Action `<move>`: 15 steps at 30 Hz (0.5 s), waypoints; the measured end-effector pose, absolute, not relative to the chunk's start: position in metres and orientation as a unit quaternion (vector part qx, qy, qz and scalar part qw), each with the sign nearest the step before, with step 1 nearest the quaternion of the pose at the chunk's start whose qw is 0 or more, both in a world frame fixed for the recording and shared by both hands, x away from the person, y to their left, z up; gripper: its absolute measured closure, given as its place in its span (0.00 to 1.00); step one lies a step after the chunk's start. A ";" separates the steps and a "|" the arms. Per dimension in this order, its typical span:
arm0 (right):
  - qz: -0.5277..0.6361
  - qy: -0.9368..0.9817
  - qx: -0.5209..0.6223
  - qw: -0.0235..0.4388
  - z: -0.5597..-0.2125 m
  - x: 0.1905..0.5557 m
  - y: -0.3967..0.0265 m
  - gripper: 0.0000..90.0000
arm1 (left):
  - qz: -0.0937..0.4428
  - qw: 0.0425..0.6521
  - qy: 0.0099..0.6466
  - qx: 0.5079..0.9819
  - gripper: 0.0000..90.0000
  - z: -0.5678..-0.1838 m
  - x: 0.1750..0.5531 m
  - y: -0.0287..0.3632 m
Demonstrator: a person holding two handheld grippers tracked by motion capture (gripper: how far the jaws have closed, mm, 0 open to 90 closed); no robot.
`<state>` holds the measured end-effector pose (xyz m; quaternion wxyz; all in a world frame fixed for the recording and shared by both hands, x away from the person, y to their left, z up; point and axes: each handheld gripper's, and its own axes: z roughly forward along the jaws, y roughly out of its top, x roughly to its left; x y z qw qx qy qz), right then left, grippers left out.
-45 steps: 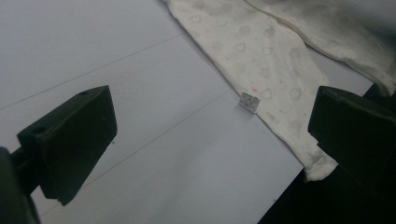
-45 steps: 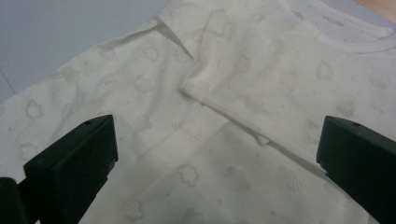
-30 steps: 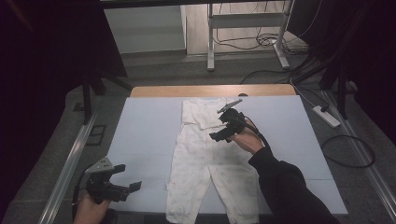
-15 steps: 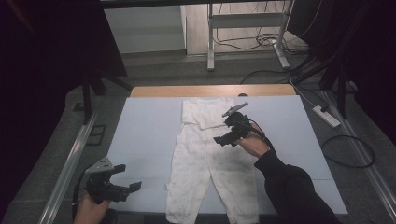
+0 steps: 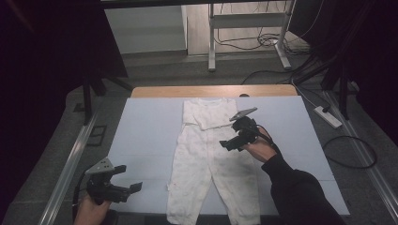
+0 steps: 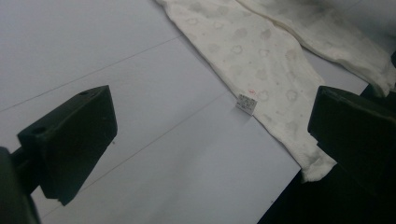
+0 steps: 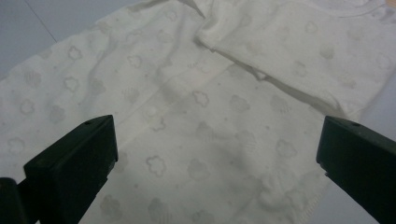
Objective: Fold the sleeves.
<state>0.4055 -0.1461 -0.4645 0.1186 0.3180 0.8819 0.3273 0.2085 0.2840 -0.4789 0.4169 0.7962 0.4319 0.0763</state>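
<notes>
- Right gripper (image 5: 231, 143), jaws wide and empty, hovers over the white baby romper (image 5: 206, 159) spread at table centre; a shallow bite could snag one layer and drag the folded sleeves (image 7: 280, 60) at its 12 o'clock.
- Left gripper (image 5: 133, 186), also gaping and empty, sits at the romper's 8 o'clock; the leg hem (image 6: 317, 170) overhangs the table edge and could slide off.

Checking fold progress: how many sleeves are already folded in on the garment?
2. Both sleeves lie folded across the chest of the garment, overlapping mid-table; the top one's cuff shows in the right gripper view. Legs stay flat, unfolded.

Both grippers' fingers wide apart: left gripper (image 5: 133, 187), right gripper (image 5: 225, 144).
</notes>
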 end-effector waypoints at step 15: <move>0.329 0.880 0.316 0.130 -0.463 0.388 -0.166 0.00 | 0.076 0.418 0.432 0.796 0.01 -0.479 0.208 0.284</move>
